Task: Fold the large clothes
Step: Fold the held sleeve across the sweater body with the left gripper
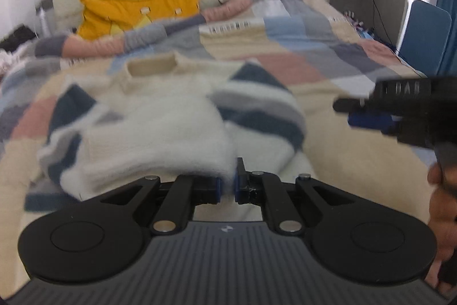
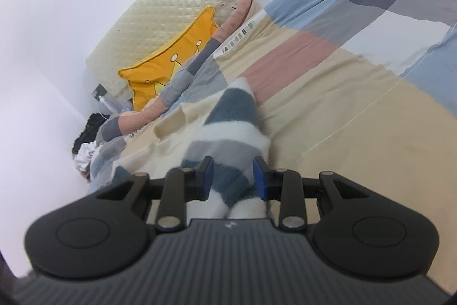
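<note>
Left wrist view: sweater (image 1: 160,116) lies mid-frame on the patchwork bedspread (image 1: 328,53), left gripper (image 1: 227,185) pinching its white hem. Right gripper (image 2: 232,176) clamps a striped fold, lower centre.

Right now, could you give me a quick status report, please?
Left gripper shut on white sweater edge. Right gripper clamps striped sleeve. Nothing blocking.

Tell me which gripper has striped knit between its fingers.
The right gripper: the sweater's navy, grey and white striped part sits between its pads. The left gripper pinches only plain white fabric at the hem.
</note>
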A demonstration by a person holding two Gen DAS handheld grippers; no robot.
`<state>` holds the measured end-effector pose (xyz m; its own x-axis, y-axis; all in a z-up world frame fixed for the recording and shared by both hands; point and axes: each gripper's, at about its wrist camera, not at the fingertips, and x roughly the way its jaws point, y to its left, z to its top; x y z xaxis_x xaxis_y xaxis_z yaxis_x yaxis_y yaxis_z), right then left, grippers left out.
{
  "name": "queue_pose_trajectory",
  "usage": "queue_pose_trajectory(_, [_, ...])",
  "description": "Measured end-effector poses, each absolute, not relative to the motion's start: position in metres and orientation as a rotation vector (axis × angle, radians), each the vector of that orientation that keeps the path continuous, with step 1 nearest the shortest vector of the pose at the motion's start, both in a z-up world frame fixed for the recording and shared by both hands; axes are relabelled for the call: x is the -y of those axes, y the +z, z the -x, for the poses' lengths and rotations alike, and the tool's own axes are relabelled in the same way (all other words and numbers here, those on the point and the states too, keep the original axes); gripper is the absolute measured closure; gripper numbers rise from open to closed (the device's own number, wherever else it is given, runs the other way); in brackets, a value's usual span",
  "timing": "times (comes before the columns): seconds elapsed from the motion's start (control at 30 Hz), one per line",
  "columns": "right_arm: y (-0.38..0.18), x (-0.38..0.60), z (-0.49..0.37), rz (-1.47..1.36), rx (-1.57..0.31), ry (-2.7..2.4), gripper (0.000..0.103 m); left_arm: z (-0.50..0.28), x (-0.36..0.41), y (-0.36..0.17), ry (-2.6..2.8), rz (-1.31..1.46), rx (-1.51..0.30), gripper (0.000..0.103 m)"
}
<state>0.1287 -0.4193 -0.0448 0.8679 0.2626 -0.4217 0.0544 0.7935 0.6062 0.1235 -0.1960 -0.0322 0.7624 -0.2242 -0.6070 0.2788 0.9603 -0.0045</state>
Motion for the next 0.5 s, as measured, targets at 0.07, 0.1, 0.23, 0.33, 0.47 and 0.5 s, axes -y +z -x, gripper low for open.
queue_pose_trajectory(0.07, [-0.045,0.416,-0.132,-0.644,-0.521,0.126,0.068,-0.116,0.184,-0.038,-0.291,-0.066,-0.684,0.092])
queue_pose_trajectory(0.1, [-0.045,0.414,-0.133,-0.640,-0.524,0.132,0.068,-0.114,0.180,-0.036,-0.292,-0.049,-0.688,0.092])
queue_pose_trajectory(0.23, [-0.045,0.409,-0.133,-0.600,-0.529,0.141,0.068,-0.106,0.158,-0.025,-0.363,0.036,-0.736,0.061])
queue_pose_trajectory(0.33, [-0.049,0.406,-0.138,-0.571,-0.542,0.126,0.068,-0.092,0.141,-0.012,-0.370,0.080,-0.712,0.052])
queue_pose_trajectory(0.47, [-0.053,0.396,-0.139,-0.565,-0.569,0.147,0.068,-0.075,0.110,0.007,-0.367,0.146,-0.669,0.049])
queue_pose_trajectory(0.5, [-0.052,0.392,-0.138,-0.564,-0.566,0.169,0.068,-0.072,0.098,0.012,-0.359,0.171,-0.653,0.048])
